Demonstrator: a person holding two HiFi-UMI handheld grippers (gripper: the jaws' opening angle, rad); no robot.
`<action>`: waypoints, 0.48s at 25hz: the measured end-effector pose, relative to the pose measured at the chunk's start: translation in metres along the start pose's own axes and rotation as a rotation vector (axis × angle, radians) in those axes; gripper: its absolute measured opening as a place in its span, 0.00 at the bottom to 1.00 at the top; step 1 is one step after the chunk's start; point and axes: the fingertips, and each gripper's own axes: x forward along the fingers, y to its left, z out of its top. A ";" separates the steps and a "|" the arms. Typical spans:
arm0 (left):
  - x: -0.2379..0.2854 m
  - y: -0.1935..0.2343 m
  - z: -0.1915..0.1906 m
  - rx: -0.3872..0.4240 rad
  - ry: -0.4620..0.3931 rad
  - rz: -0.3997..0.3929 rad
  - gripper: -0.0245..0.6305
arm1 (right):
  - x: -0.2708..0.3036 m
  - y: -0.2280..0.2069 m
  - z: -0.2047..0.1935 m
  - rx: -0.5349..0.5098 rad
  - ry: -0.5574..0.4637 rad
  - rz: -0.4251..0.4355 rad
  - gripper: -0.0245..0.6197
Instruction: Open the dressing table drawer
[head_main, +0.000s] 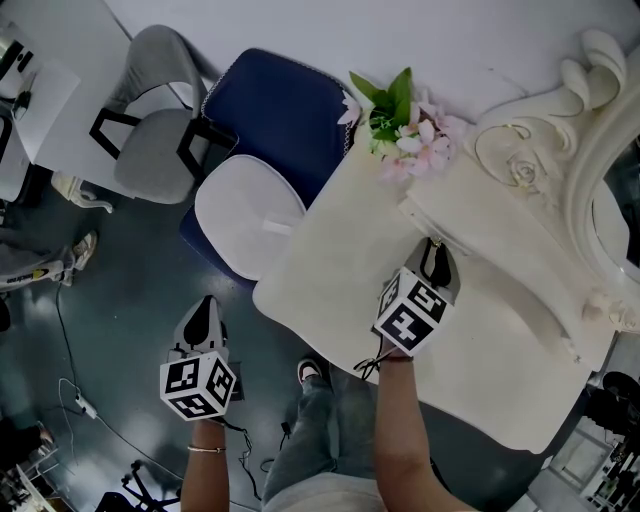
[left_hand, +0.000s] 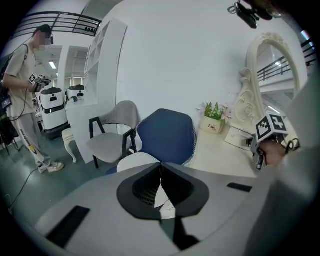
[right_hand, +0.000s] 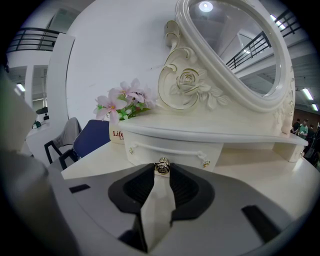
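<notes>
Looking down from the head, the right gripper (head_main: 437, 252) was out over the dressing table (head_main: 330, 260). Its tip was at the front of the raised shelf (head_main: 490, 250), a little way from the flower pot (head_main: 400, 130) on the side toward the mirror (head_main: 592, 150). The left gripper (head_main: 205, 312) hung over the dark floor (head_main: 130, 310), well away from the flower pot and off the table, so the right hand was much the nearer one. In the left gripper view, its two fingers (left_hand: 142, 187) were pressed together with nothing between them, and the flower pot stood far off ahead and to the right. In the right gripper view, the drawer (right_hand: 170, 150) sat just right of the flower pot and lower down, under the shelf. Its front ran long from side to side, and it looked closed. A small gold knob (right_hand: 161, 166) sat in the middle of that front, and the right fingers (right_hand: 140, 187) were pinching it at their very tips. The pull would likely need to go straight back toward the person, away from the mirror and square to the long front.
</notes>
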 end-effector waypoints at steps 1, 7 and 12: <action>0.000 0.001 0.000 -0.001 0.000 0.000 0.07 | 0.000 0.000 0.000 0.000 0.000 -0.001 0.20; -0.003 0.004 -0.001 -0.003 -0.002 0.006 0.07 | -0.001 0.000 -0.001 0.001 -0.001 -0.004 0.20; -0.005 0.005 -0.003 -0.003 -0.001 0.008 0.07 | -0.003 0.000 -0.002 0.000 0.001 -0.001 0.20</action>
